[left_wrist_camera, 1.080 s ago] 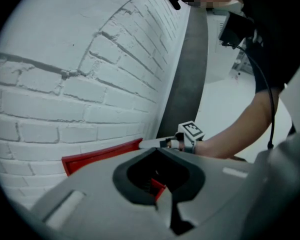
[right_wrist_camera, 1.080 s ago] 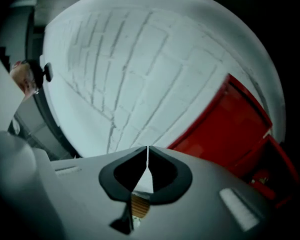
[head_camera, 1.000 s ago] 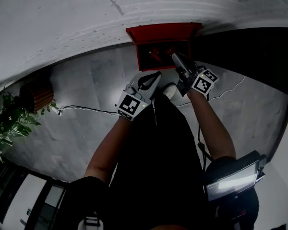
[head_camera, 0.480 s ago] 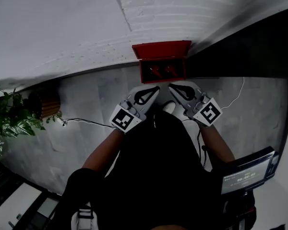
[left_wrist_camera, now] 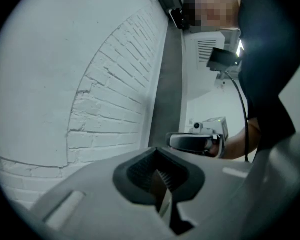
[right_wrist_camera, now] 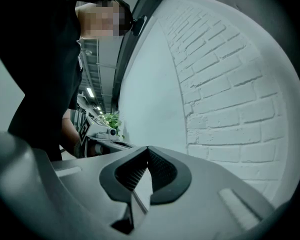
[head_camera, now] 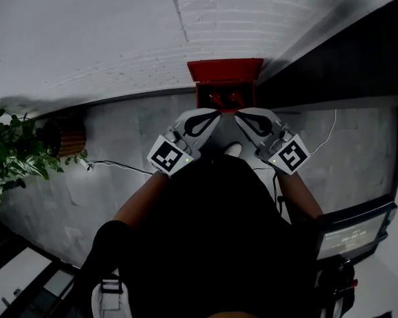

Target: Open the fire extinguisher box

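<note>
The red fire extinguisher box (head_camera: 224, 85) stands on the floor against the white brick wall (head_camera: 205, 18), its lid raised, with red extinguishers (head_camera: 223, 99) showing inside. My left gripper (head_camera: 209, 116) and right gripper (head_camera: 243, 116) hang side by side in front of my body, short of the box and touching nothing. Both are shut and hold nothing. In the left gripper view the shut jaws (left_wrist_camera: 160, 178) face the brick wall, with the right gripper (left_wrist_camera: 195, 143) beyond them. The right gripper view shows its shut jaws (right_wrist_camera: 141, 178) and the left gripper (right_wrist_camera: 101, 135) beyond.
A potted plant (head_camera: 13, 154) and a round slatted bin (head_camera: 66, 135) stand at the left by the wall. A white cable (head_camera: 116, 168) runs across the grey floor. A dark panel (head_camera: 345, 58) rises right of the box. A lit screen (head_camera: 350, 234) sits at my lower right.
My right gripper has drawn back from the box opening toward my body and now sits level with the left one. The box stays open.
</note>
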Motion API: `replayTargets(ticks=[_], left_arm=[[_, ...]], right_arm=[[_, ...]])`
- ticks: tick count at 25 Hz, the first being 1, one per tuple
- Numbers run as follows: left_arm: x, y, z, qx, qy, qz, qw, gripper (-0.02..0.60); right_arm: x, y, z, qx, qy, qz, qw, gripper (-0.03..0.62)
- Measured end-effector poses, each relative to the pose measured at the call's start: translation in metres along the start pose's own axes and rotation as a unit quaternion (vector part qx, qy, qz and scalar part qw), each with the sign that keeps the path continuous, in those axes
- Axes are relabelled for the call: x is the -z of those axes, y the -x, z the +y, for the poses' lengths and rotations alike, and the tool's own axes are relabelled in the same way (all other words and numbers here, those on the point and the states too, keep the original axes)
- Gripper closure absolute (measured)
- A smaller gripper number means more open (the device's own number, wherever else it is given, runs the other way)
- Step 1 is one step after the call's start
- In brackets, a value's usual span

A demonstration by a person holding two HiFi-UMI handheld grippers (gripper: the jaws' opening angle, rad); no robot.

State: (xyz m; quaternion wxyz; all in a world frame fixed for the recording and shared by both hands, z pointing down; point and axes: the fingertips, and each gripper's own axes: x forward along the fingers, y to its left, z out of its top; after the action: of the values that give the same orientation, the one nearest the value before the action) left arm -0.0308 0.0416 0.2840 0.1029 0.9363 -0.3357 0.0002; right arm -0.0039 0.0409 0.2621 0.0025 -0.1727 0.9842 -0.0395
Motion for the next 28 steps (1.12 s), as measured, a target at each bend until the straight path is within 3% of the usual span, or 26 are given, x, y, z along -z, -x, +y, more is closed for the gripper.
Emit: replayTargets(ticks=[9,16,28], left_arm=[[-0.017,-0.003,-0.003,0.002,-0.028,-0.011,0.9995,0.581],[-0.02,-0.005,0.001,0.001,-0.03,-0.022,0.9993,0.581],[-0.013,-0.003,-0.003,0.008,-0.028,-0.008,0.9995,0.581]], right_arm=[[-0.005,-0.004,-0.003,0.007,-0.004,-0.003,1.0,0.585],[0.0,-0.007,-0.004,0.008,-0.016,0.003,1.0,0.585],[0.006,-0.005,-0.003,0.014,-0.026,0.006,1.0,0.585]])
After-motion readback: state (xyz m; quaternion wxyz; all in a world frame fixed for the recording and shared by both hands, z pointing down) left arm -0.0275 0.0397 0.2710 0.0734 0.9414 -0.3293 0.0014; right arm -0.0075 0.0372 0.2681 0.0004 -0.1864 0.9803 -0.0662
